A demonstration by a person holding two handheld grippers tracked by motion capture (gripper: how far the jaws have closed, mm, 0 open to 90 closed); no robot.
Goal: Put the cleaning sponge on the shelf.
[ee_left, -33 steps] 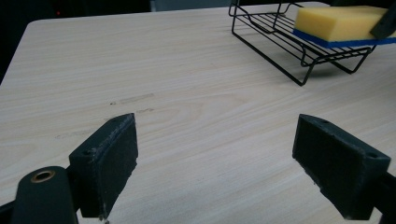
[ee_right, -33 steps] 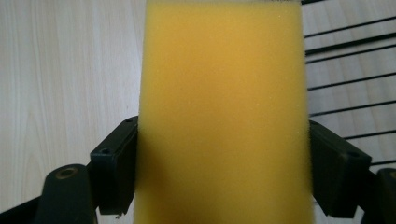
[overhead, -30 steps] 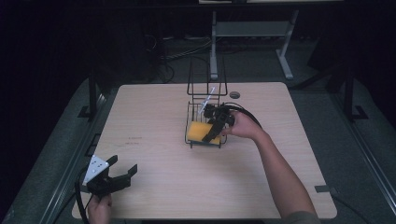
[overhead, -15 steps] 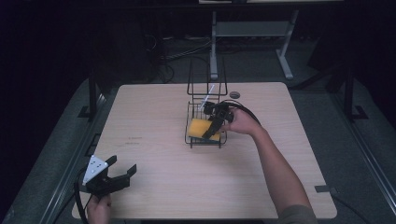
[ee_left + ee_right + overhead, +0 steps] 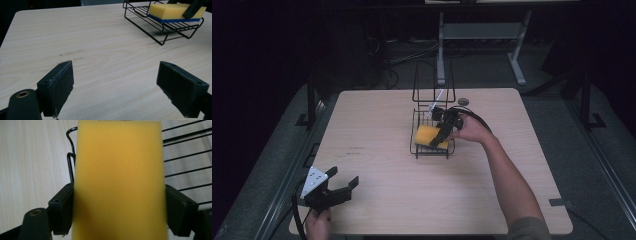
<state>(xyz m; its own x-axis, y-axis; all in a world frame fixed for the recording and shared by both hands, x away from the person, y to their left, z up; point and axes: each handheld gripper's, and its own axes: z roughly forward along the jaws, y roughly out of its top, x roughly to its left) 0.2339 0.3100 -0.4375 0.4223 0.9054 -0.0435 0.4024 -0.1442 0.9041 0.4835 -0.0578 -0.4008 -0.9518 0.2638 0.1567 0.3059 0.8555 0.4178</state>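
Since a second ago the right hand-held gripper (image 5: 440, 136) has shifted slightly left over the wire rack (image 5: 418, 145), carrying the yellow sponge (image 5: 427, 134) with it. Nearest, the left hand-held gripper (image 5: 343, 186) rests at the worktop (image 5: 377, 120) edge, jaws wide apart and empty. Farther off, the right's jaws clamp the sponge's sides, low inside the rack.

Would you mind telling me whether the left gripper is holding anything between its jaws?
No, the left gripper is open, its jaws wide apart with only the bare table between them, well short of the sponge.
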